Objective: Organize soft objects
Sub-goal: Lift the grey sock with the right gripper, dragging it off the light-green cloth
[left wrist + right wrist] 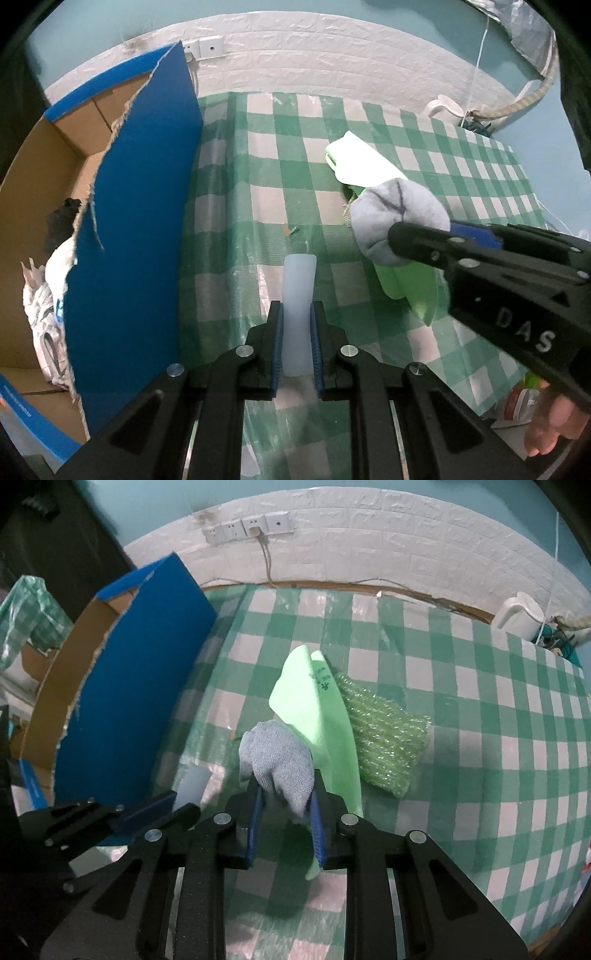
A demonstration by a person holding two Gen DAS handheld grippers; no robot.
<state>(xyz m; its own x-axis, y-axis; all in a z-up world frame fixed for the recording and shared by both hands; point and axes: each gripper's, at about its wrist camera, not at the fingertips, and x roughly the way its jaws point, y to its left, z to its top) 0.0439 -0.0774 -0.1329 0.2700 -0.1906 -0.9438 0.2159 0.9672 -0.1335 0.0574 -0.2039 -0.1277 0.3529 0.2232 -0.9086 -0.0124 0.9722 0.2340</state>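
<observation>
My right gripper (286,801) is shut on a bunched grey knitted sock (284,768), held just above the checked tablecloth (461,738). A light green cloth (314,716) lies folded behind the sock, and part of it hangs by the right finger. Beside the cloth rests a glittery green scourer (384,738). In the left wrist view the sock (391,214) shows at the right gripper's tip (436,236). My left gripper (297,314) is shut on a pale translucent soft strip (299,288), near the blue cardboard box (140,221).
The torn-edged box stands open at the left and holds white and black soft things (51,266). A white jug (517,613) sits at the far right corner. Wall sockets (251,530) and a cable are behind. A hand (550,424) holds the right gripper.
</observation>
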